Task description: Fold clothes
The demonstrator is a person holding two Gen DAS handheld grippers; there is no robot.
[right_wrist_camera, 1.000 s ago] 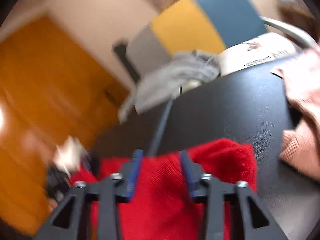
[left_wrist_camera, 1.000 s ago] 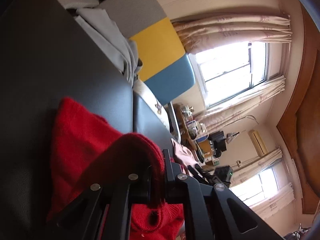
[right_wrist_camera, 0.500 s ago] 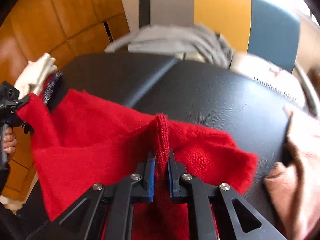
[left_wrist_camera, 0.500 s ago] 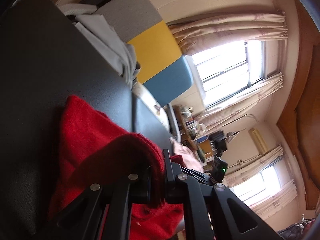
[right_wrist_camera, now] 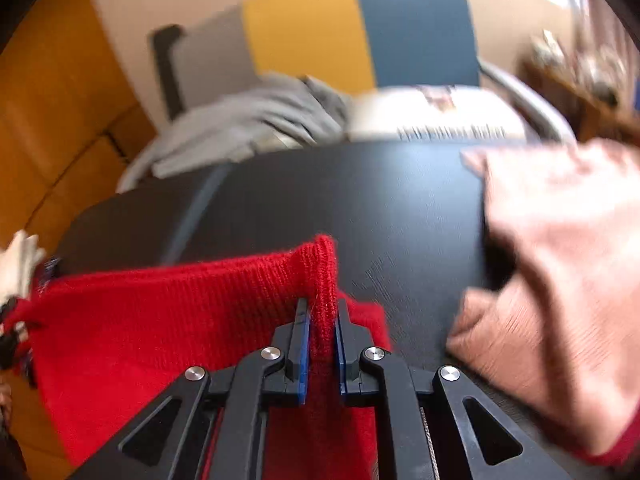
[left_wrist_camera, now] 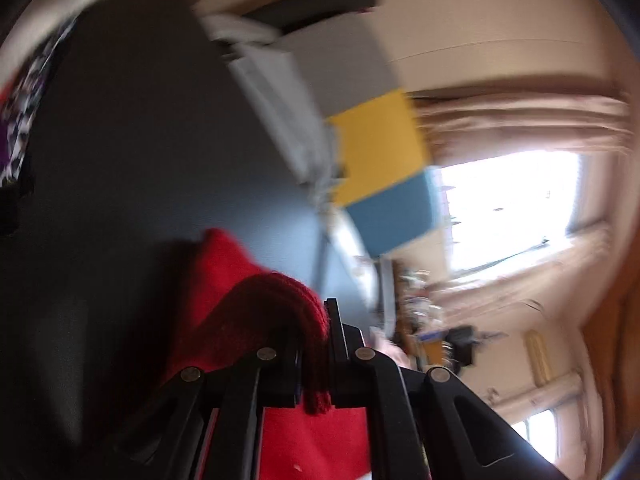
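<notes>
Red knit sweater [right_wrist_camera: 168, 320] stretched over the near edge of a black table [right_wrist_camera: 360, 200], a ridge of its fabric pinched tight in the right gripper [right_wrist_camera: 320, 344]. Another fold clamped in the closed left gripper [left_wrist_camera: 316, 344]. Beside the sweater on that table, a pink garment [right_wrist_camera: 560, 280]; beyond the table, a grey garment [right_wrist_camera: 256, 120] on a grey-yellow-blue chair [right_wrist_camera: 360, 32].

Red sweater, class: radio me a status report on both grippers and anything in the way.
Left gripper shut on red sweater. Right gripper shut on a raised fold. Pink garment lies close right on the black table.
</notes>
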